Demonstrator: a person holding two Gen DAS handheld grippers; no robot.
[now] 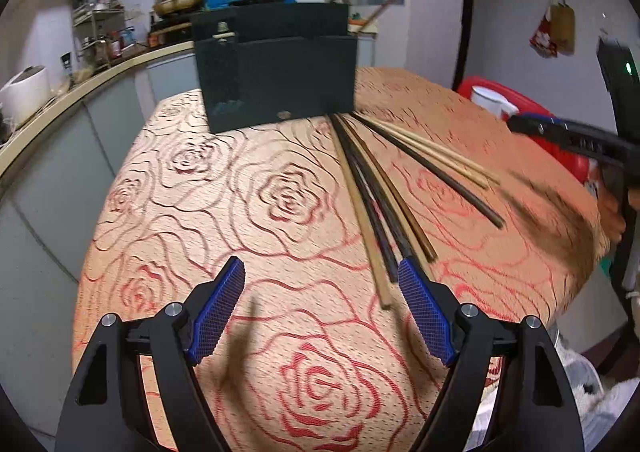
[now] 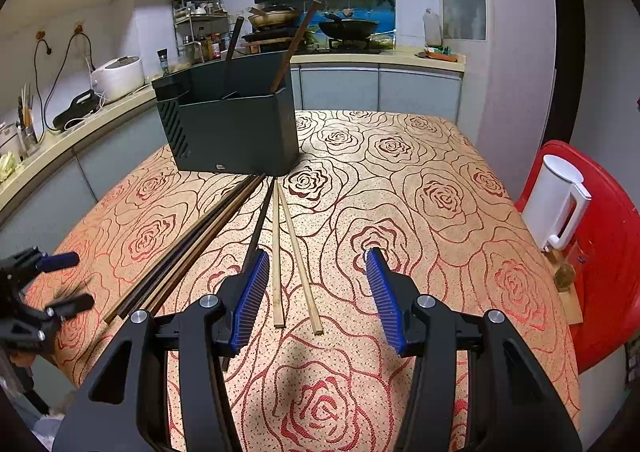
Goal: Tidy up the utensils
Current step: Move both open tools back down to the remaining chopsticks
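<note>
Rose-patterned tablecloth (image 2: 420, 180) fronts a cluttered kitchen counter (image 2: 380, 56).

Your table with the rose-patterned orange cloth (image 2: 420, 188) carries a dark rectangular plastic utensil holder (image 2: 236, 132) near its far edge, loose wooden chopsticks (image 2: 280, 252) fanning toward you.

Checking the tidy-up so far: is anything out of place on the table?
Yes. Several chopsticks lie fanned loose on the tablecloth before the dark holder, while only two sticks stand inside it, leaning.
</note>
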